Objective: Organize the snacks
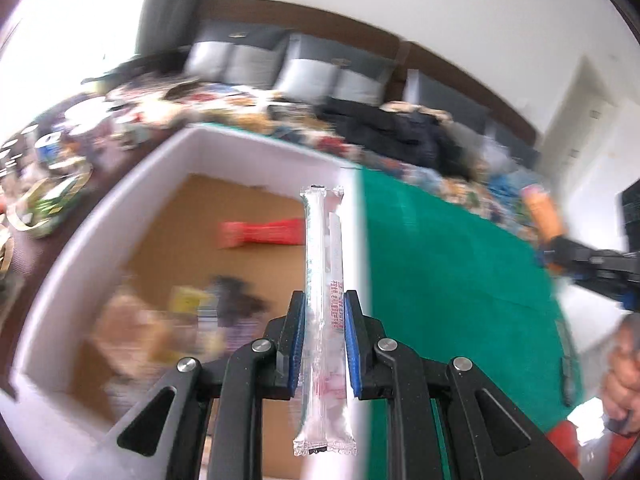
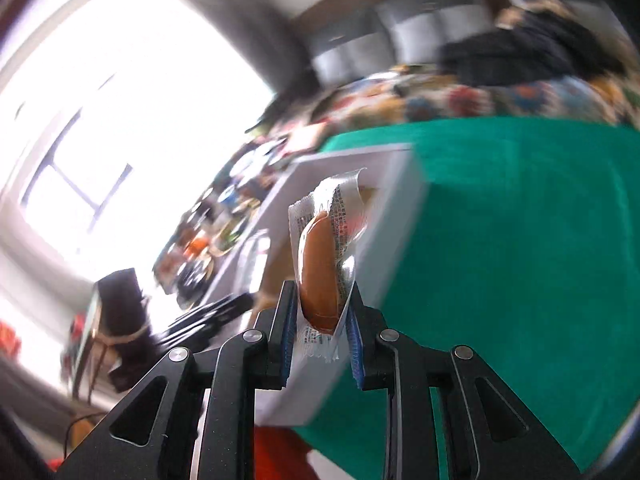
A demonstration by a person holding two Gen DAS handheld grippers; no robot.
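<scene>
My left gripper [image 1: 325, 300] is shut on a long clear-white stick packet [image 1: 322, 240] with red print. The packet stands along the fingers, over the right wall of a white box [image 1: 120, 200] with a brown floor. A red packet [image 1: 264, 232] and several blurred snacks lie inside the box. My right gripper [image 2: 322, 292] is shut on a clear packet holding an orange-brown sausage [image 2: 320, 264], its pads pressing the lower end. It hangs in front of the white box [image 2: 384, 208]. In the left wrist view the right gripper [image 1: 560, 256] shows at the far right with the sausage [image 1: 542, 216].
The box stands on a green cloth [image 1: 440, 260] [image 2: 520, 240]. Behind it lie a patterned cover, dark clothing [image 1: 400, 132] and grey cushions [image 1: 332, 72]. Cluttered small items [image 1: 52, 184] sit left of the box. A person's hand [image 1: 624, 380] shows at the lower right.
</scene>
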